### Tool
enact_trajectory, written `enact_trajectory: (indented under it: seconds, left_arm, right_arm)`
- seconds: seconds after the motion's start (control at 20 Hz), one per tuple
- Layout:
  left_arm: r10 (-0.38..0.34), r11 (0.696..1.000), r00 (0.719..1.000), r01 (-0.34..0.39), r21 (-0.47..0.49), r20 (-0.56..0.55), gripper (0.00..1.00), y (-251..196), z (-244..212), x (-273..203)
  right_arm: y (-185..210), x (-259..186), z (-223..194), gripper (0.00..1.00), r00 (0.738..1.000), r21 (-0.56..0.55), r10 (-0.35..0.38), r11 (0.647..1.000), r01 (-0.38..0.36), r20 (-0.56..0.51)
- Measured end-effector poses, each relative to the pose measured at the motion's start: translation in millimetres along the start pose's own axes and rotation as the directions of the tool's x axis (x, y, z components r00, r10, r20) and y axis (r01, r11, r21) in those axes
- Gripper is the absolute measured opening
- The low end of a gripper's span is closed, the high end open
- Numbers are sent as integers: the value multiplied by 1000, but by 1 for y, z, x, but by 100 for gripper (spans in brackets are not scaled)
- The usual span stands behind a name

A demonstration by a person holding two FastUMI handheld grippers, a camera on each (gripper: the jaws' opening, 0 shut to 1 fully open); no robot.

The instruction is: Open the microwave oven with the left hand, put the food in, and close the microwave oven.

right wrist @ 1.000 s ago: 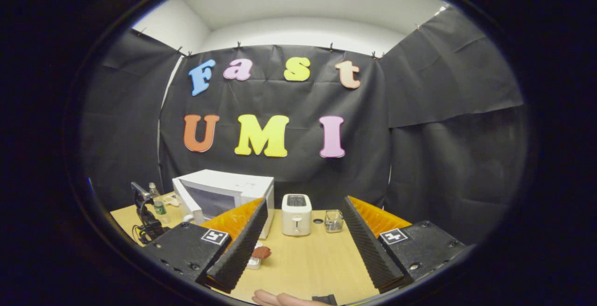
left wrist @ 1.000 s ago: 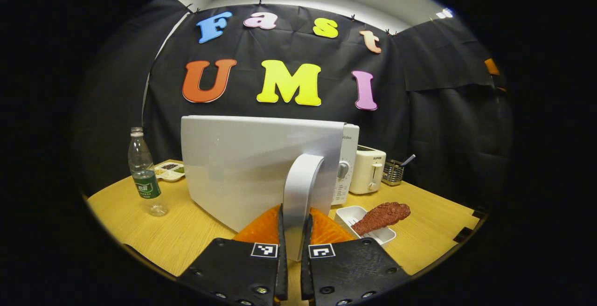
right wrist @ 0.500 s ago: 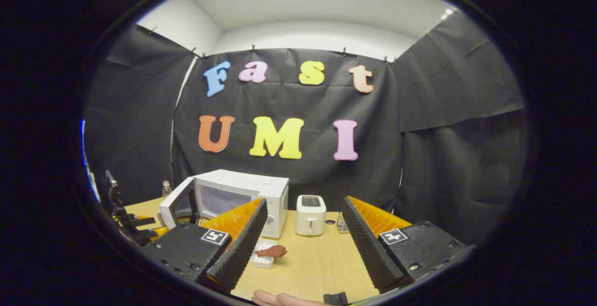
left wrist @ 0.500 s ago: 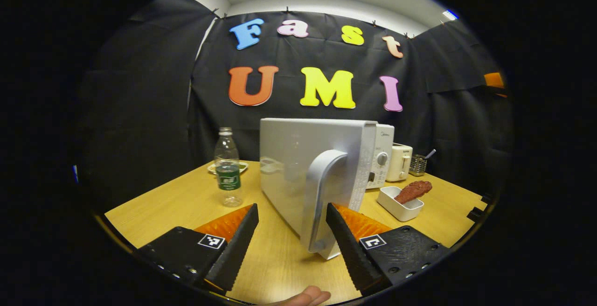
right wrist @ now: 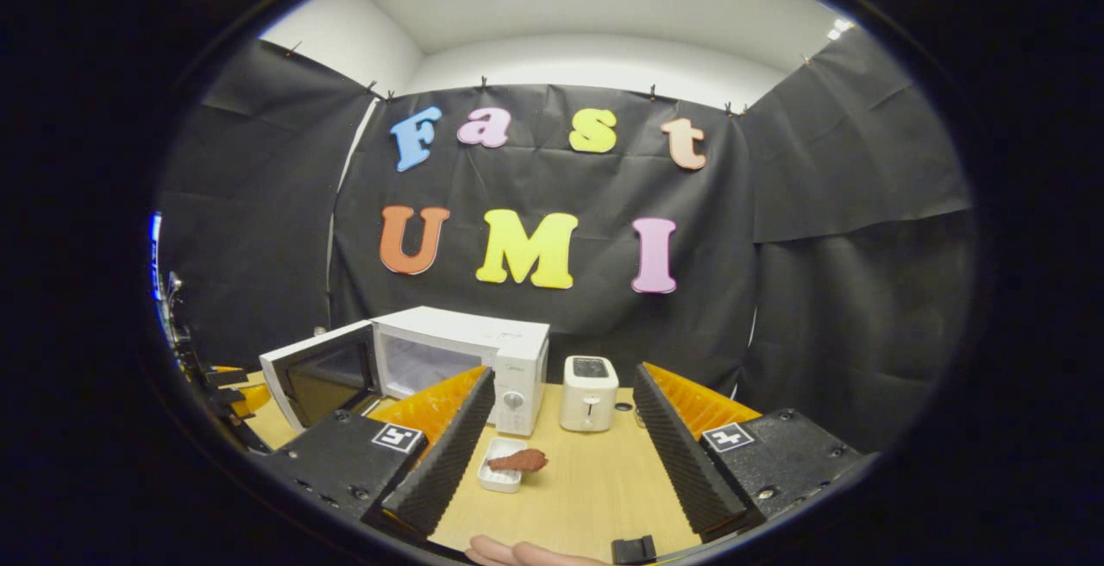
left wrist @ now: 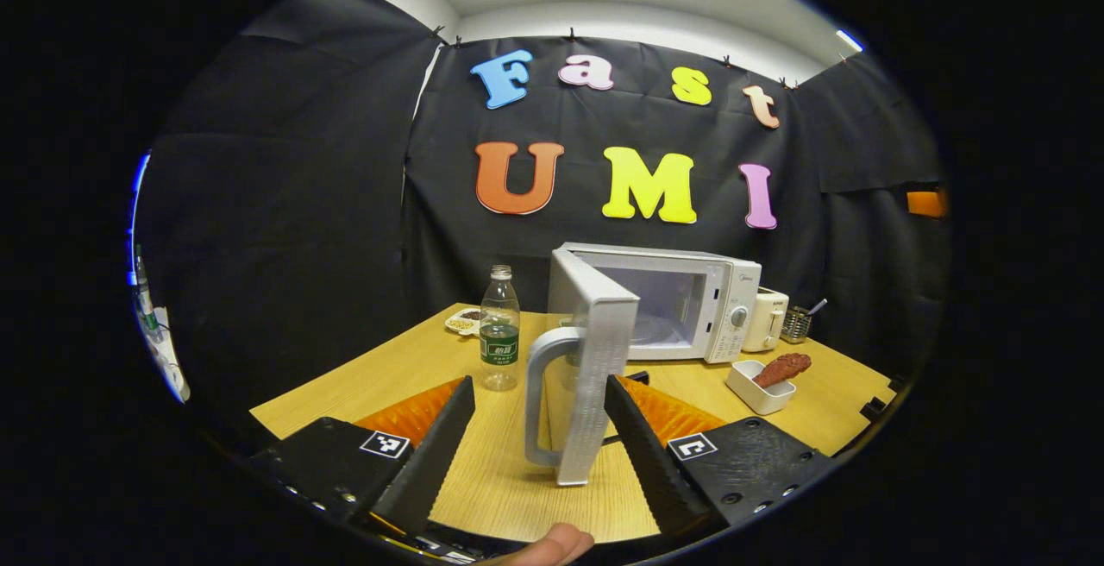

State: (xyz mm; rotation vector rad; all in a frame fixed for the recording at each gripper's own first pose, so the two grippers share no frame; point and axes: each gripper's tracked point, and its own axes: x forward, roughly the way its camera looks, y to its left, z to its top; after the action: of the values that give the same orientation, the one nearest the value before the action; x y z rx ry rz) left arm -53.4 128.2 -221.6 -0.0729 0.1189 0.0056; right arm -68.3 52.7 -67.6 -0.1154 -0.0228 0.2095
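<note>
The white microwave [left wrist: 681,307] stands on the wooden table [left wrist: 388,367] with its door [left wrist: 595,359] swung wide toward me. The door's handle [left wrist: 536,402] sits between the spread fingers [left wrist: 431,454] of my left gripper [left wrist: 539,383], which is open and touches nothing. A reddish-brown piece of food [left wrist: 783,367] lies across a small white dish [left wrist: 749,380] right of the microwave. In the right gripper view the open microwave [right wrist: 470,355], its door [right wrist: 319,372] and the food [right wrist: 517,461] lie ahead of my right gripper [right wrist: 563,372], open and held back above the table.
A water bottle [left wrist: 499,337] and a small snack plate [left wrist: 461,320] stand left of the door. A cream toaster [right wrist: 588,392] and a wire utensil rack [left wrist: 800,323] sit right of the microwave. A fingertip [left wrist: 552,544] shows at the bottom edge.
My left gripper, shut on the door handle a second ago, has opened and drawn back. The door has swung wide open. The right gripper's view has drifted slightly.
</note>
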Motion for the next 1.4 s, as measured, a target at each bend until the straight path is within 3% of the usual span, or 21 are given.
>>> enact_trajectory:
  seconds: [0.2,0.25,0.3,0.4,0.45,0.55,0.6,0.7,0.75,0.9,1.0,1.1,1.15,1.25,1.3,1.35,1.4]
  left_arm:
    - [-2,1000,999,1,17,35,93,-15,36,-8]
    - [-3,1000,999,3,14,37,93,-20,46,-8]
    - [-10,1000,999,9,7,35,93,-26,56,-9]
    - [-14,1000,999,13,13,42,93,-33,75,-8]
    - [-9,1000,999,8,29,53,93,-34,86,-7]
    - [-10,998,998,6,56,69,93,-43,106,2]
    - [-20,998,997,16,62,69,93,-49,111,6]
    - [-40,997,997,35,66,70,92,-63,124,14]
    - [-43,997,997,39,73,67,92,-68,129,19]
    - [-50,994,994,40,98,94,93,-82,151,34]
    - [-55,994,992,44,98,117,93,-91,165,44]
    - [-64,994,988,51,95,142,93,-100,176,55]
    - [-66,993,987,51,103,148,93,-103,178,63]
    - [-61,992,987,44,120,147,93,-107,178,75]
    - [-62,991,988,43,127,145,93,-110,178,80]
    - [-63,991,988,45,130,138,93,-112,175,84]
    - [-68,990,989,51,131,132,93,-114,173,86]
  right_arm:
    - [-14,14,-2,100,1000,-22,-24,999,24,-13]
    - [-19,20,-3,94,999,-29,-34,999,34,-18]
    - [-24,27,-3,100,999,-34,-42,999,41,-24]
    - [-31,44,-6,100,998,-40,-49,998,47,-41]
    - [-34,53,-9,94,997,-40,-50,998,48,-51]
    - [-40,73,-20,95,995,-32,-49,998,47,-87]
    - [-41,83,-27,100,993,-25,-42,999,39,-113]
    - [-42,103,-41,95,985,-8,-17,1000,16,-170]
    - [-44,114,-49,100,979,-1,-5,1000,5,-202]
    - [-43,143,-83,100,950,38,47,999,-37,-310]
    - [-37,163,-110,100,914,91,112,992,-82,-390]
    - [-26,178,-142,100,857,166,203,976,-139,-474]
    - [-17,184,-158,96,819,216,262,961,-172,-510]
    - [-5,192,-189,100,739,316,355,927,-201,-573]
    - [0,196,-204,87,700,361,391,911,-200,-598]
    - [4,200,-217,97,663,410,425,892,-190,-617]
    - [10,201,-229,97,625,460,460,870,-176,-631]
